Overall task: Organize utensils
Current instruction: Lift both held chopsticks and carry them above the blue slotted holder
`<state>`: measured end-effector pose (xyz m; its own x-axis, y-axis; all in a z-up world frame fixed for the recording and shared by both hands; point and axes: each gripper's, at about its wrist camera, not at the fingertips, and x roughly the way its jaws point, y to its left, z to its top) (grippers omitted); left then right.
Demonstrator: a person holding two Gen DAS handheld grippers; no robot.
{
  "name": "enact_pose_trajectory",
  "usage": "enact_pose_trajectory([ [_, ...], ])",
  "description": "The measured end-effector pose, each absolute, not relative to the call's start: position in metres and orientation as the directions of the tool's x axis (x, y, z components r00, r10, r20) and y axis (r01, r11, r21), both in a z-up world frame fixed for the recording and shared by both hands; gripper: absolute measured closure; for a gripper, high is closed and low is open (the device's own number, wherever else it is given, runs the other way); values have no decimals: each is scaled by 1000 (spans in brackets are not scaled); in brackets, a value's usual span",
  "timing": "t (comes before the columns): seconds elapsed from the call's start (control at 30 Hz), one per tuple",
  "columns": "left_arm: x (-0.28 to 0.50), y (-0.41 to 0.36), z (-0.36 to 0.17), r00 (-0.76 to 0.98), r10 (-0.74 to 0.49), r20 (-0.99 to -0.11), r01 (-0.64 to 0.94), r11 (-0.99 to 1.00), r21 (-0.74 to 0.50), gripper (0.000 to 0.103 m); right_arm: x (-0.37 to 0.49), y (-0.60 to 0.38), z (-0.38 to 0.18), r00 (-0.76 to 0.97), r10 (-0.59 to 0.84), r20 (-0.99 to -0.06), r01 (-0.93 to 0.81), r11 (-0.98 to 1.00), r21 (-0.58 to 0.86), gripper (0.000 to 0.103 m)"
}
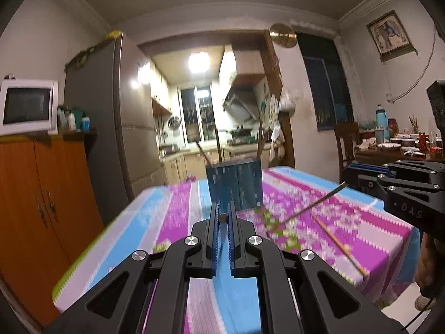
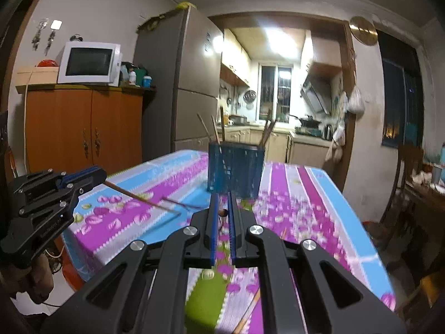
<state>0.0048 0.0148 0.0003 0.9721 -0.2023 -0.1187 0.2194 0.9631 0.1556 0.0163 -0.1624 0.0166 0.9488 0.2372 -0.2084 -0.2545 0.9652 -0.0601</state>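
A blue perforated utensil holder (image 1: pixel 235 183) stands on the striped tablecloth (image 1: pixel 178 217), with several chopsticks sticking out of it. It also shows in the right wrist view (image 2: pixel 235 170). My left gripper (image 1: pixel 222 215) is shut on a chopstick, seen end-on between its pads, a little in front of the holder. From the right wrist view the left gripper (image 2: pixel 94 176) holds this chopstick (image 2: pixel 141 199) out over the table. My right gripper (image 2: pixel 222 208) is shut on another chopstick, seen end-on. That chopstick (image 1: pixel 314 203) slants over the table in the left wrist view.
Another chopstick (image 1: pixel 339 246) lies on the cloth at the right, and one (image 2: pixel 249 310) lies near the front edge. An orange cabinet (image 2: pixel 83 130) with a microwave (image 2: pixel 90 62) and a grey fridge (image 2: pixel 189 83) stand left. A cluttered wooden table (image 1: pixel 395 150) and chair (image 1: pixel 346 144) stand right.
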Motion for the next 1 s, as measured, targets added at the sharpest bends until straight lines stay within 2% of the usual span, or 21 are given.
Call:
enact_pose_trajectory([
  [0.17,17,13,29,973,-220,-68,228,961,159,96,33,-168,45,943,277,-183,-292,955,-59,98],
  [0.27,32,7,45,969,-238,-62,246,955,168,96,51,-172,61,928,314,-201,-326,945,-33,98],
  [0.67,120,9,90,929,-315,-194,337,937,91,96,110,-178,98,875,359,-324,-372,928,23,98],
  [1.0,159,24,110,904,-347,-248,365,931,30,96,125,-177,116,865,358,-351,-379,925,7,98],
])
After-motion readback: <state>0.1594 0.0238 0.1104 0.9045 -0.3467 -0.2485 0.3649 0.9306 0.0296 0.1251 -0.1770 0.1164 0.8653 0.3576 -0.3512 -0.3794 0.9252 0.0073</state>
